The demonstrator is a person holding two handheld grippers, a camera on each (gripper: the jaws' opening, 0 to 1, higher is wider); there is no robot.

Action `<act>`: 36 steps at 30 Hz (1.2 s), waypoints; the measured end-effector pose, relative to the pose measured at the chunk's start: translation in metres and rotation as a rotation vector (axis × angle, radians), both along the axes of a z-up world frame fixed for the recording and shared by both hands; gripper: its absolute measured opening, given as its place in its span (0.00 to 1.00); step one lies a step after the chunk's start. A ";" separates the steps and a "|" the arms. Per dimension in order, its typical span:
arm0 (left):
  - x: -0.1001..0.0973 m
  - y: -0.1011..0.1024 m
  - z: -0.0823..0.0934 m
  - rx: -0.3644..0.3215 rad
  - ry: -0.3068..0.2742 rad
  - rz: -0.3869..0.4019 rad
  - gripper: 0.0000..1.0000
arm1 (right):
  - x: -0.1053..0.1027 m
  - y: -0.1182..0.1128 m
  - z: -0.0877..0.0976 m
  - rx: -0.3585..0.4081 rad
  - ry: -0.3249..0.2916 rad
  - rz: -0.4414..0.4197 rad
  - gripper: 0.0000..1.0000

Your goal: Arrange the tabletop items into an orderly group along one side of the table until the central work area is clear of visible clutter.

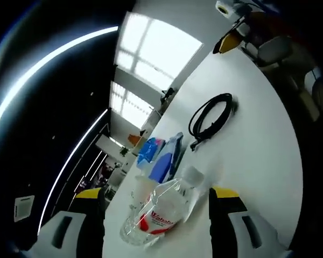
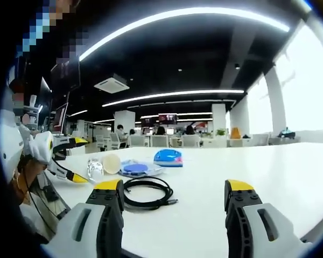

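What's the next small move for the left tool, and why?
Probably ease the left tool forward and close on the clear bottle. The bottle lies on its side on the white table between the open jaws, not yet gripped, with blue packets just beyond.

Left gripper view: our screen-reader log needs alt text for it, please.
An open left gripper straddles a clear plastic bottle lying on a white table. Beyond it lie blue packets and a coiled black cable.

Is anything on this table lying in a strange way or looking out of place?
Yes. The clear water bottle lies on its side between the open left tongs, not upright. The black cable sits coiled alone, apart from the blue packets.
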State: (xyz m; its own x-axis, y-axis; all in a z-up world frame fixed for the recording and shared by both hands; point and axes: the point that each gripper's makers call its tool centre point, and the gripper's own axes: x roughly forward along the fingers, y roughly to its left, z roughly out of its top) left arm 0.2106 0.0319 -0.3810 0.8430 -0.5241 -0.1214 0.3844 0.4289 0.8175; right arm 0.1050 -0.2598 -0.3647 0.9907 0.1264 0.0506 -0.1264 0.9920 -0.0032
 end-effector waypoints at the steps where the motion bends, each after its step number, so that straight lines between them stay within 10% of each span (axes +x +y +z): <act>1: 0.001 -0.001 0.000 0.001 0.001 -0.002 0.78 | 0.000 -0.001 0.000 0.002 0.002 -0.002 0.74; 36: 0.013 -0.029 -0.009 0.278 -0.118 -0.101 0.66 | 0.001 -0.009 -0.004 -0.002 0.019 -0.024 0.73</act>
State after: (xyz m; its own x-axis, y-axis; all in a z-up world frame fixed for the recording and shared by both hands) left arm 0.2236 0.0027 -0.3898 0.8050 -0.5664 -0.1764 0.3092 0.1469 0.9396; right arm 0.1060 -0.2684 -0.3687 0.9942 0.1029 0.0315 -0.1028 0.9947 -0.0030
